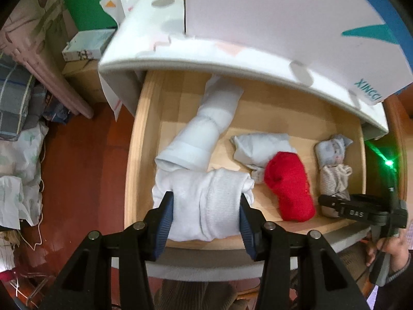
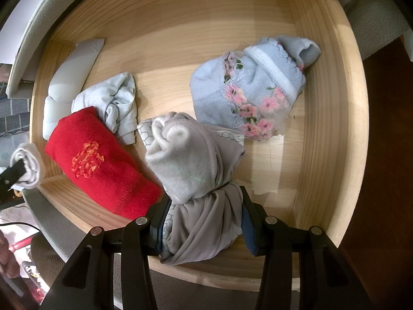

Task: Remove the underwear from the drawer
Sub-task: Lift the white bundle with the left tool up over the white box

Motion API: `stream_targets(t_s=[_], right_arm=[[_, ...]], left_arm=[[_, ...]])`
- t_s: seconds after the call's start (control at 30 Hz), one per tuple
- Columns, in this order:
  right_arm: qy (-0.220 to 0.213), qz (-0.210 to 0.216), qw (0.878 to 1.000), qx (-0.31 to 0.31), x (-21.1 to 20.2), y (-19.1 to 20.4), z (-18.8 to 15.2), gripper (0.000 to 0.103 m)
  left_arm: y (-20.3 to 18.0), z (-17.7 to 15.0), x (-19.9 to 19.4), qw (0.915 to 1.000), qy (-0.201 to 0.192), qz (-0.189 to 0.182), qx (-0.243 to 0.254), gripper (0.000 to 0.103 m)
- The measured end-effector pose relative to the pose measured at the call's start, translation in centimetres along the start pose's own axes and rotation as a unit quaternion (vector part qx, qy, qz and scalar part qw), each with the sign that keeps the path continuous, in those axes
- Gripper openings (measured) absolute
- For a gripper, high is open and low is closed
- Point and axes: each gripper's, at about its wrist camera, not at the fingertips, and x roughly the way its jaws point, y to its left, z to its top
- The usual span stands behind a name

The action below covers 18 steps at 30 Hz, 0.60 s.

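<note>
L gripper: clenched on a white rolled bundle, blue pads pressing both sides of it, roll sticking out fwd between the fingers, over the front-left part of the open wooden drawer. Whether the roll clears the drawer floor, can't tell. Its left end shows at the edge of the R wrist view too.

R gripper: grasping a grey rolled bundle w/ a hexagon-print layer, jaws closed on its lower, cinched part; the fatter cream-grey end sticks up past the fingertips. Sits near the front wall of the drawer, right half. In the L view this gripper shows at the far right, w/ a hand on its handle & a green light above.

Around, still in the drawer:
- red knit bundle w/ orange stitching, just beside the grey one on its left, touching or nearly.
- pale blue crumpled piece behind the red one, touching it.
- long white-blue roll lying diagonally toward the back, behind the white bundle.
- light blue piece w/ pink floral lace, back right, near the drawer's side wall.

Above the drawer a white patterned cover overhangs the back. Red-brown floor to the left, bags & boxes beyond.
</note>
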Motion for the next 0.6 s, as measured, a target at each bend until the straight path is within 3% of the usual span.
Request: stream_targets(t_s=[0.27,0.6], right_arm=[[-0.001,-0.010,1.000,0.003,0.4,0.4,0.0,0.042],[-0.003,-0.077,0.997,-0.014,0.9,2.4,-0.6,0.041]], left_arm=[[0.3,0.6,-3.6,0.9995,-0.033,-0.004,0.003,0.047],[0.8,1.1,-6.7,0.9981,-0.061,-0.012,-0.002,0.047]])
